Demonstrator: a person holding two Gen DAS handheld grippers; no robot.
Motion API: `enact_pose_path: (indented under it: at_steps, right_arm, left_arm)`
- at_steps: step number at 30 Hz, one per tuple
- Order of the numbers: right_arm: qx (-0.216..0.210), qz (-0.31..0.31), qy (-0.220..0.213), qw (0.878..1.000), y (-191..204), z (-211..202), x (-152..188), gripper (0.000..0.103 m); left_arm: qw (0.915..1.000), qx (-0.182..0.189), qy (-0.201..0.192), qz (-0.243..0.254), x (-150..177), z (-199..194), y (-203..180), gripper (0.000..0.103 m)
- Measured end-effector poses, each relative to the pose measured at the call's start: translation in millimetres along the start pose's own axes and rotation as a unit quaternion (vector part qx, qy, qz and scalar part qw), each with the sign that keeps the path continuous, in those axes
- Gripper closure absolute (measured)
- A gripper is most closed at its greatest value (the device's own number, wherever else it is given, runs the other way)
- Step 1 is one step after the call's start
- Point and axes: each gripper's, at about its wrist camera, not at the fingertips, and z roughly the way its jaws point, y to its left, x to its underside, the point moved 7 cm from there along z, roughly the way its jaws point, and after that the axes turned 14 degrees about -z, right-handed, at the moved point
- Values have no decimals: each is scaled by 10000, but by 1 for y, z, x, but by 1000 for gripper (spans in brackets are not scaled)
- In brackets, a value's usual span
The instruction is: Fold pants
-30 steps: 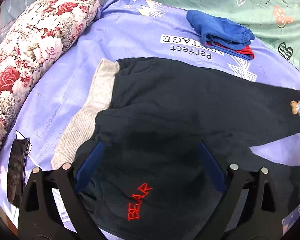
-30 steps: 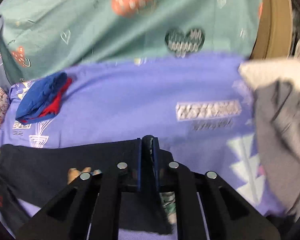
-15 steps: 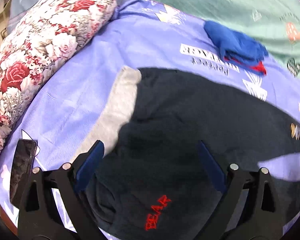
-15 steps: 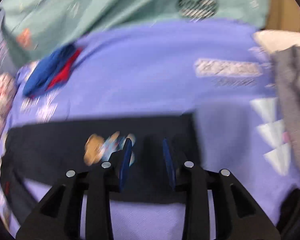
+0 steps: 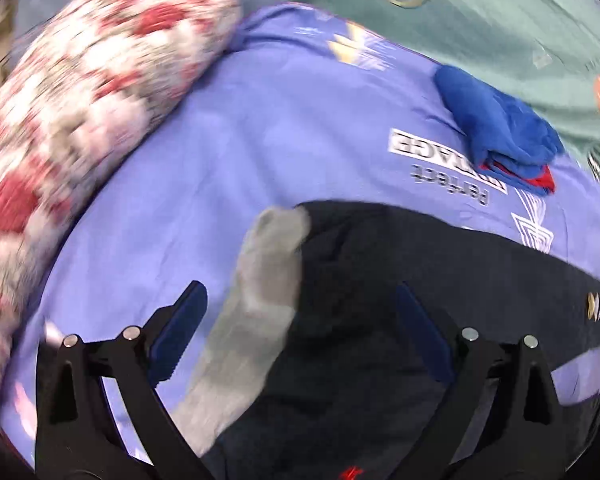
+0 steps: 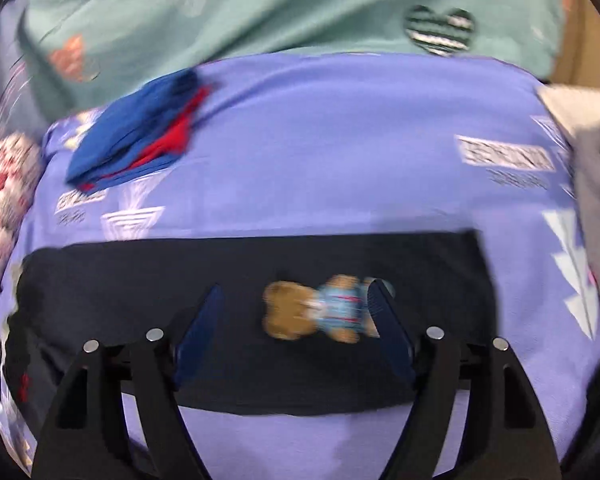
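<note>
Pants [image 5: 400,280] of dark navy, soft-looking knit lie spread flat across the purple bedsheet [image 5: 260,140] on a bed, waist to the left and legs running to the right. Only the left wrist view shows the grey ribbed waistband [image 5: 268,280], a pale fuzzy strip along the pants' left end, and a speck of red stitching at the near edge. The left hand-held gripper [image 5: 300,312] hangs over that waistband with its blue pads wide apart, one pad over bare sheet and one over dark cloth, gripping nothing.

Only the right wrist view shows the leg end of the pants [image 6: 260,280], a straight-edged dark band with an embroidered bear patch [image 6: 320,308], brown with a pale blue striped shirt. The right hand-held gripper [image 6: 296,316] has just been opening; its jaws stand wide on either side of the bear, with the cloth lying flat under them and not pinched.

Both views show a folded blue and red garment [image 5: 500,136] further back on the sheet, well apart from the pants, and a teal printed cover [image 6: 260,8] beyond. A floral pillow [image 5: 80,100], plump and rounded, lies at the far left. A grey and cream fabric heap [image 6: 592,160] sits at the right edge of the right wrist view.
</note>
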Motion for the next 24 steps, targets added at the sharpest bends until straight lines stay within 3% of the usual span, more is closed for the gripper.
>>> enact_pose_path:
  at_steps: [3, 6, 10, 12, 13, 14, 18, 20, 23, 24]
  right_arm:
    - [-653, -167, 13, 9977, 56, 21, -20, 25]
    - [-1151, -337, 152, 9927, 104, 40, -31, 25]
    - [-1705, -793, 304, 9817, 173, 47, -29, 26]
    - [-1661, -893, 394, 9813, 180, 57, -31, 26]
    - [-1408, -966, 414, 9844, 173, 65, -33, 26]
    - [-897, -946, 521, 9901, 156, 75, -34, 26]
    - [-831, 14, 370, 9959, 104, 73, -42, 50]
    - [50, 184, 278, 9994, 85, 60, -45, 45]
    - [-494, -467, 72, 9977, 107, 50, -49, 37]
    - [-455, -590, 90, 9972, 110, 49, -49, 35]
  left_arm:
    - [9995, 9, 227, 232, -2, 24, -11, 7]
    - [9973, -30, 739, 25, 6, 54, -4, 7]
    - [9970, -289, 711, 119, 9, 72, 7, 2]
    - [9976, -210, 663, 42, 6, 76, 13, 2]
    - [9977, -193, 648, 46, 4, 76, 15, 2]
    - [9976, -190, 654, 94, 3, 76, 15, 2]
    - [9969, -221, 750, -1, -4, 71, 16, 2]
    - [9983, -134, 560, 74, -11, 59, 15, 2]
    - [9984, -189, 263, 466, -27, 46, 14, 2]
    - [9978, -265, 231, 564, -32, 47, 15, 2]
